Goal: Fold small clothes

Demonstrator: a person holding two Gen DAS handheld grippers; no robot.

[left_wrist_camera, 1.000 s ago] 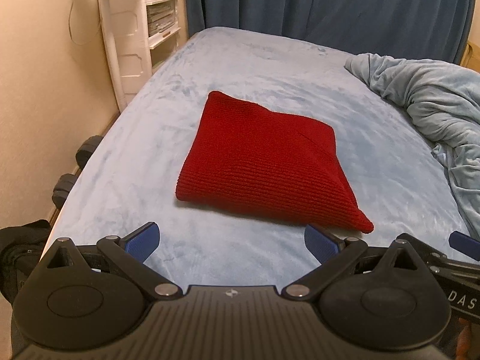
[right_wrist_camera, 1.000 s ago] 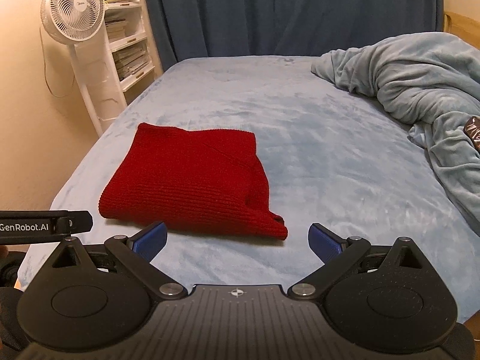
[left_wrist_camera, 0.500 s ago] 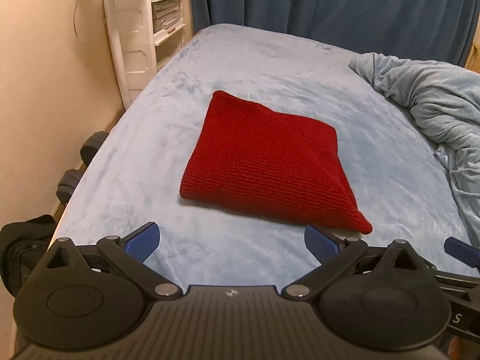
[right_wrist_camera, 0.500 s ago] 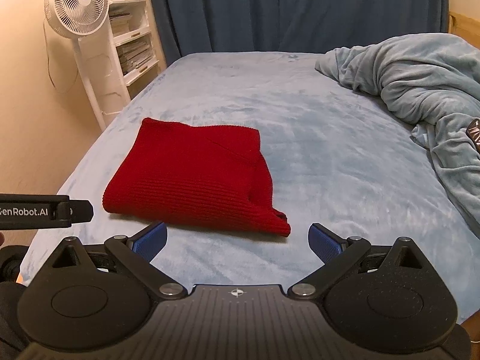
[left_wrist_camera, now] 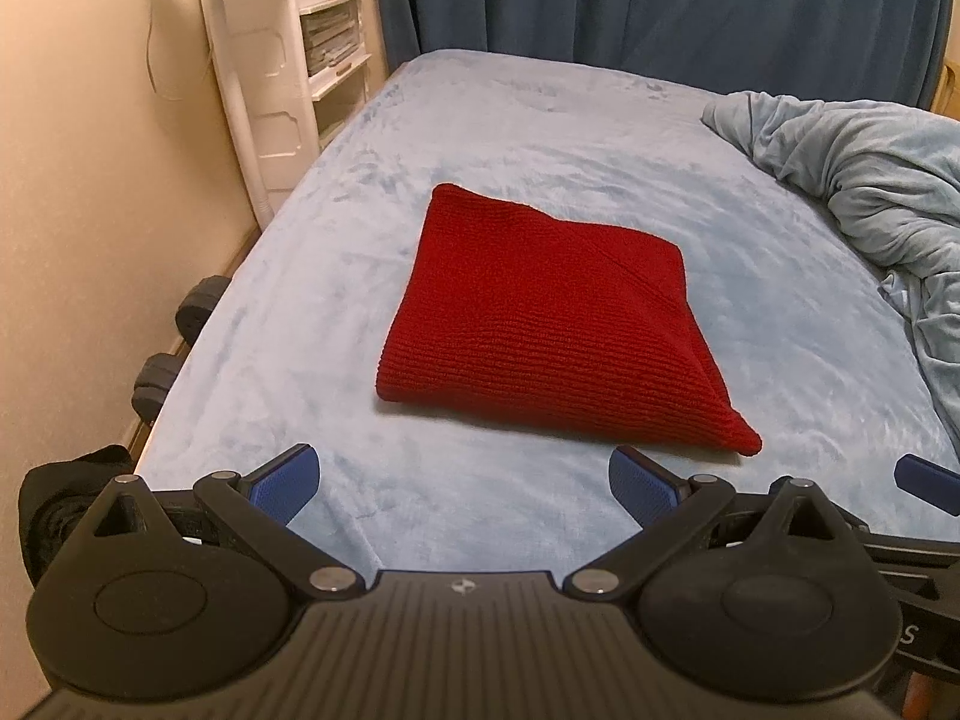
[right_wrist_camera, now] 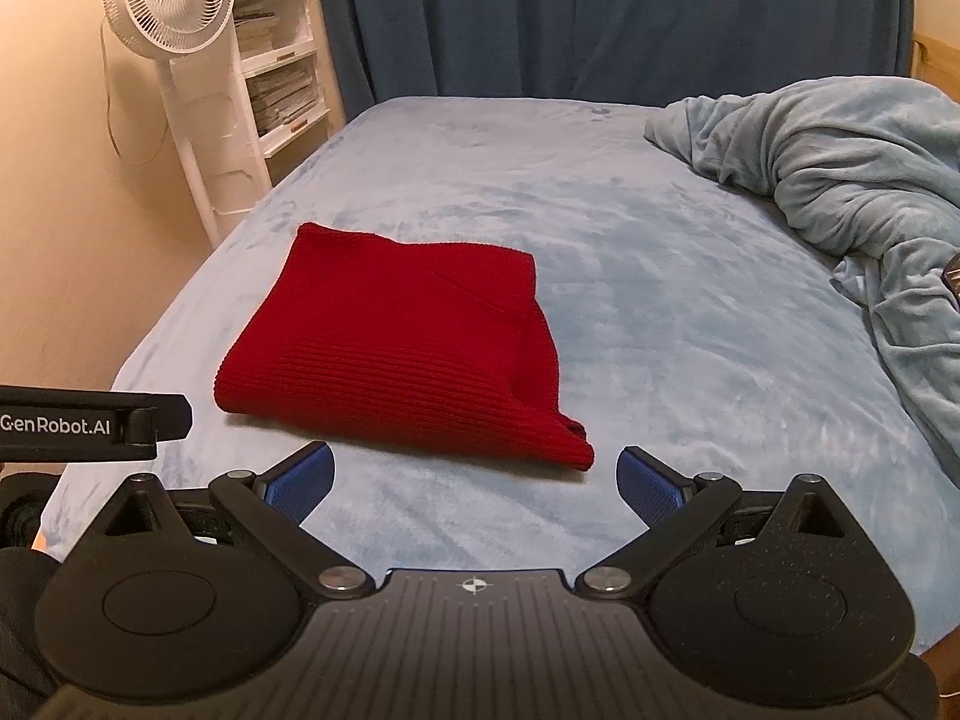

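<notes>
Red knit garment [left_wrist_camera: 552, 324] before me: ribbed, folded into flat rough square, lying on light blue bed [left_wrist_camera: 456, 138], toward its left edge, one corner pointing to near edge.

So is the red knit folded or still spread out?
Folded: the red knit lies as a compact rectangle with doubled layers at its near corner on the bed; neither tongs touch it.

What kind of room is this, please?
Most likely a bedroom at home. A bed with a rumpled blanket fills the view, dark blue curtains hang behind it, and a standing fan stands beside shelves.
</notes>
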